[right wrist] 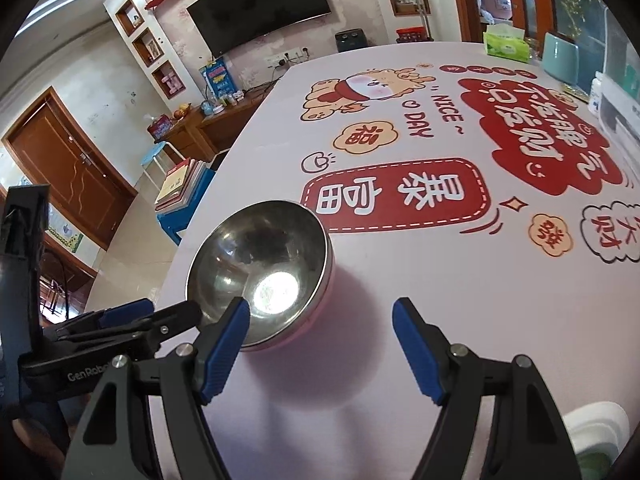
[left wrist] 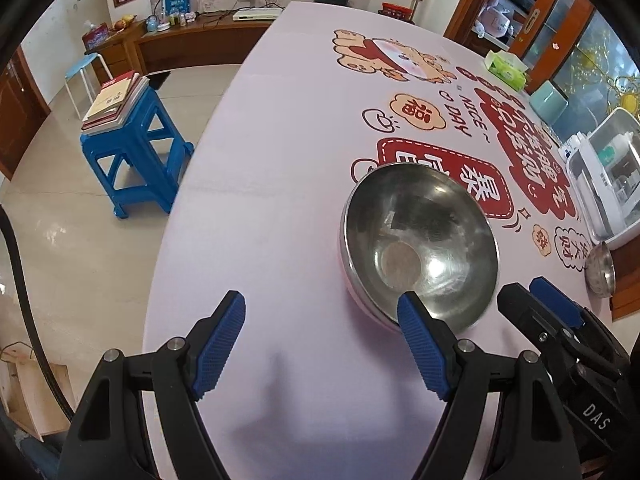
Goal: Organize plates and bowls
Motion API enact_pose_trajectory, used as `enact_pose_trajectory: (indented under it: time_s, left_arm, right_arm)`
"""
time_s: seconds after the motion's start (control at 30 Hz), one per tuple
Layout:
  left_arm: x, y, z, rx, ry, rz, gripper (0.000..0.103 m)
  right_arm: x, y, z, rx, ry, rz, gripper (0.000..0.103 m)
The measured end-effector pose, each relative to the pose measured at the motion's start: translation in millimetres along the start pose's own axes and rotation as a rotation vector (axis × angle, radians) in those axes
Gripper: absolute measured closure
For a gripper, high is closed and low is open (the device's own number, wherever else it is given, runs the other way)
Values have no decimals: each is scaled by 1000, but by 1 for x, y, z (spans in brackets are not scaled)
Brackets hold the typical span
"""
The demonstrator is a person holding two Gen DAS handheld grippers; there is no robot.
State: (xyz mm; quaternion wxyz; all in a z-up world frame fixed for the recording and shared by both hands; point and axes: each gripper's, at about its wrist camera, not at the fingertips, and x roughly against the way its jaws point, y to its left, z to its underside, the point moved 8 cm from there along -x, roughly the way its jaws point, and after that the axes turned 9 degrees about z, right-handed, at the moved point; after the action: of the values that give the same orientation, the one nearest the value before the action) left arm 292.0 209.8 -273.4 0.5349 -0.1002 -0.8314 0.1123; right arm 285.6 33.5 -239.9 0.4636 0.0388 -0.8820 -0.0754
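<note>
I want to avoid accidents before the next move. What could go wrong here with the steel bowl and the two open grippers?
1. The steel bowl sits near the table edge; a push from the right gripper might slide it off.
2. The left gripper and the right one are close together, so they could collide.
3. The shiny rim may slip between the pads.

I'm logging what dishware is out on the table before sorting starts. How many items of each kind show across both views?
Steel bowls: 2, the large steel bowl near the grippers and a small steel bowl at the table edge by the white dish rack.
Pink dishes: 1, a pink dish peeking out under the large steel bowl.
Total: 3
</note>
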Motion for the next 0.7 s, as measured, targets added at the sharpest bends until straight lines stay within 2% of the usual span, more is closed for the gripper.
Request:
enact_pose_trajectory:
  time_s: [0.23,0.3,0.4,0.57,0.7]
  left_arm:
    - [-21,-4,-2,-23,25,18,26]
    - [-24,-6,-2,-31,29,24,26]
    - [-28,-9,-3,-47,33,40,34]
    - [-36,-10,-1,-41,63,63,51]
    - [-37,-14,0,-38,68,93,65]
  right_arm:
    - [-14,3,3,13,20,1,32]
    - [-16,2,4,10,27,7,40]
    - [-19,1,5,1,34,9,51]
    - [-21,3,7,0,47,-4,64]
    - [-21,7,7,13,49,-9,70]
